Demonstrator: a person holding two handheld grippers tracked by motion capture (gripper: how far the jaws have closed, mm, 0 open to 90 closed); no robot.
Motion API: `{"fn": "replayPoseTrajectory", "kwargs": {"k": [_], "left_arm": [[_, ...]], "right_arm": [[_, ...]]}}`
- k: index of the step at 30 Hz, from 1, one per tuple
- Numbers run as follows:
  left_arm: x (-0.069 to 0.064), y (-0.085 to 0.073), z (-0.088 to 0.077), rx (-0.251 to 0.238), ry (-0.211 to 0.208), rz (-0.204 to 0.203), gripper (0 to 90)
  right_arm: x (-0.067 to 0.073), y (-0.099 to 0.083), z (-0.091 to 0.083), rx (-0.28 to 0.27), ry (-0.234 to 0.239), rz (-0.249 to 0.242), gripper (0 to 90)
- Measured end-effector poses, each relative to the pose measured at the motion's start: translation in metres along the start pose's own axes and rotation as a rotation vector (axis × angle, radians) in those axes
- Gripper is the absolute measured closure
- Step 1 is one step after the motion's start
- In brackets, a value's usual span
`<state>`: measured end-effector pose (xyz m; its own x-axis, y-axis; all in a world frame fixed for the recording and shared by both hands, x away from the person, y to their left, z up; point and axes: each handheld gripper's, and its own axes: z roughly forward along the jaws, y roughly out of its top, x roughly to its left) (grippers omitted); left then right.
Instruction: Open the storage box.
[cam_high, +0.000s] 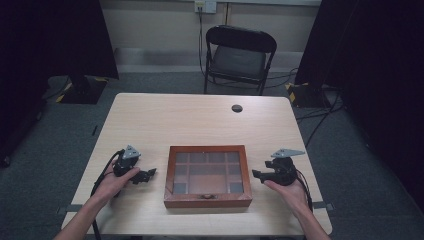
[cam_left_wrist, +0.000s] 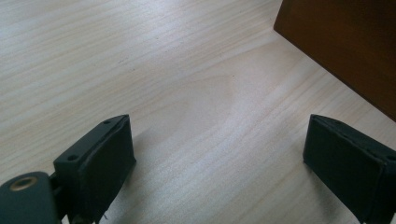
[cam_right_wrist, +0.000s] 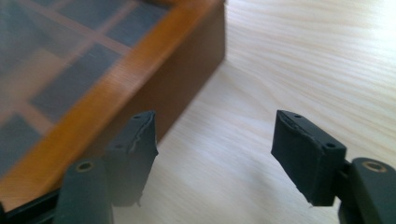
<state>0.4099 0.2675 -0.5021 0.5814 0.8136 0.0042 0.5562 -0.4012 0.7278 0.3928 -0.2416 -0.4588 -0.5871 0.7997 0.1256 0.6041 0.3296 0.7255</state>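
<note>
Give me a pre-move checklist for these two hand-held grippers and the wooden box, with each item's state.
1. Wooden box lid shut: ok.
2. Left hand-held gripper open, nothing between its jaws: ok.
3. Right hand-held gripper open, nothing between its jaws: ok.
4. Both grippers flank the box without touching it: ok.
5. Front clasp fastened or loose: cannot tell.
6. Table bare around the box: ok.
</note>
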Motion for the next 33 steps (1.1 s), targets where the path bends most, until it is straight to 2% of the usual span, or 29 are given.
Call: {"fn": "replayPoseTrajectory", "kwargs": {"k": [7,8,10,15,21,28,33], "left_arm": [[0.000,0.000,0.000,0.000,0.000,0.000,7.9],[0.000,0.000,0.000,0.000,0.000,0.000,7.9],[0.000,0.000,0.000,0.000,0.000,0.000,7.9],[0.000,0.000,0.000,0.000,0.000,0.000,7.9],[0.000,0.000,0.000,0.000,-0.002,0.000,7.8],[0.000,0.000,0.000,0.000,-0.005,-0.008,7.4],[0.000,0.000,0.000,0.001,-0.005,-0.008,7.4]], "right_arm": [[0.008,0.012,-0.017,-0.075,0.070,0.014,39.3],[0.009,0.013,-0.019,-0.083,0.091,0.021,40.2],[0.013,0.014,-0.022,-0.094,0.116,0.018,46.1],[0.025,0.020,-0.026,-0.091,0.161,0.005,52.1],[0.039,0.039,-0.030,-0.105,0.206,-0.030,57.2],[0.064,0.059,-0.029,-0.123,0.302,-0.084,60.8],[0.079,0.072,-0.027,-0.132,0.332,-0.123,62.5]]}}
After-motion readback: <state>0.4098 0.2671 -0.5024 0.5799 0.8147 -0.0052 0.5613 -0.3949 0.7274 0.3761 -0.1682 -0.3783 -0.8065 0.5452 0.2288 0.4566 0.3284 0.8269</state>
